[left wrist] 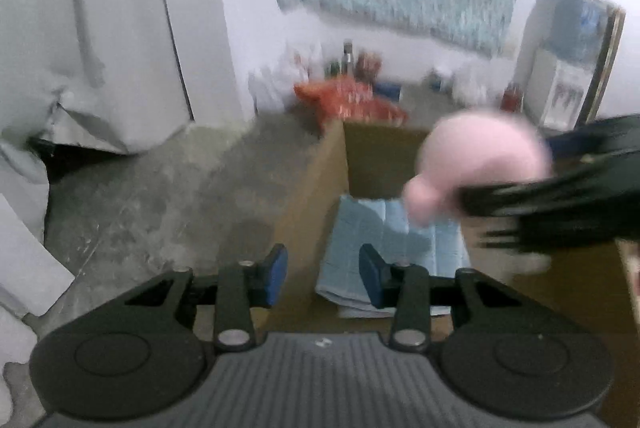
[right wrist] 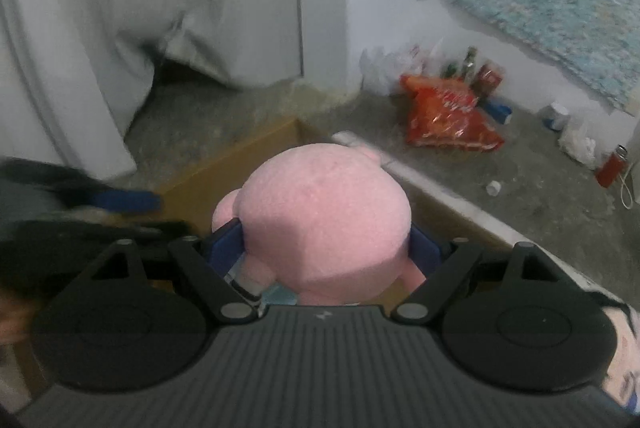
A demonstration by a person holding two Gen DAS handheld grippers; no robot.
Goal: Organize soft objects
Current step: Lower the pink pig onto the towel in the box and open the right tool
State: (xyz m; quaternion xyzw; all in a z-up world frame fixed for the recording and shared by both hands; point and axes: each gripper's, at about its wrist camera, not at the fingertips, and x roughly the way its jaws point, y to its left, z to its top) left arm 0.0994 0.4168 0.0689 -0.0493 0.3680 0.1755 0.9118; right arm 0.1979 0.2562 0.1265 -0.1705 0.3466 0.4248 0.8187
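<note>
**Pink plush carried over the cardboard box**

The right claw (right wrist: 326,248) grips a round pink plush toy (right wrist: 320,220) between its blue pads, jaws spread wide, above the open brown cardboard box (left wrist: 316,180). A folded light-blue cloth (left wrist: 384,240) lies inside the box. The left claw (left wrist: 323,276) hangs over the box's near edge, partly open and holding nothing. A red snack bag (right wrist: 444,120) lies on the concrete floor beyond the box.

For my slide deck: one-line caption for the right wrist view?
Right tool grips a pink plush toy above an open cardboard box.
</note>
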